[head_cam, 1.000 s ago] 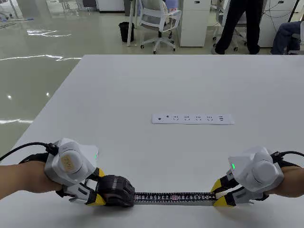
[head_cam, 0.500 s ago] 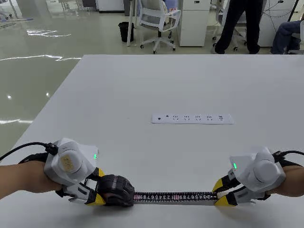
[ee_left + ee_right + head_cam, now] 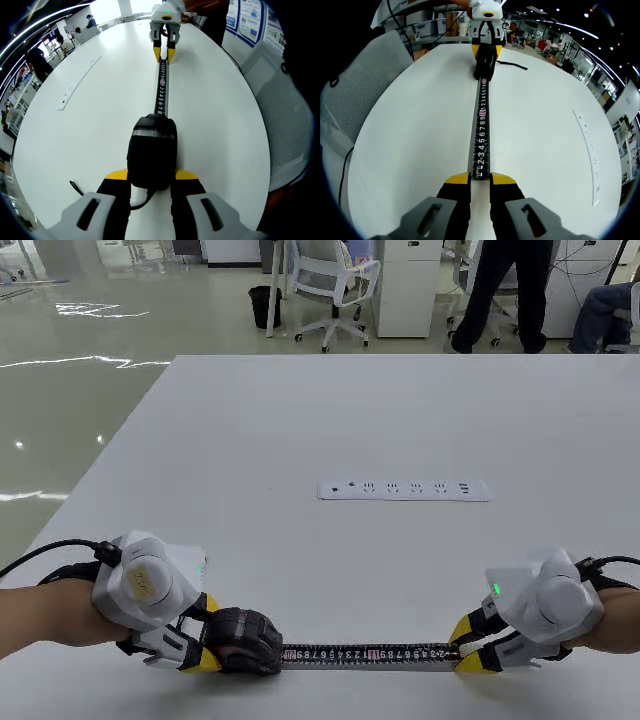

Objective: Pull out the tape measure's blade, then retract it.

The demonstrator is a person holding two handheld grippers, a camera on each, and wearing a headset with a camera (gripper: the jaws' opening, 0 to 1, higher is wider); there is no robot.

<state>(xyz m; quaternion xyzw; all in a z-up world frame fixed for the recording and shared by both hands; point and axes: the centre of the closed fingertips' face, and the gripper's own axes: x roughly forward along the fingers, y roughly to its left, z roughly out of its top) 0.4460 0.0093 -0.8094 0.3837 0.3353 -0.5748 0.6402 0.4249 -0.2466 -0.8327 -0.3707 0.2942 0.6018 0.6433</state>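
Both tongs clamped, facing each other low at the near edge of the surface (image 3: 350,420).
The left tongs (image 3: 209,632), near left, point right with their jaws closed on the tape measure case (image 3: 245,642). The right tongs (image 3: 465,647), near right, point left and pinch the end of the blade (image 3: 370,653) between yellow tips. The two are well apart. The left forearm (image 3: 40,615) and right forearm (image 3: 618,622) come in from either side, roughly level.
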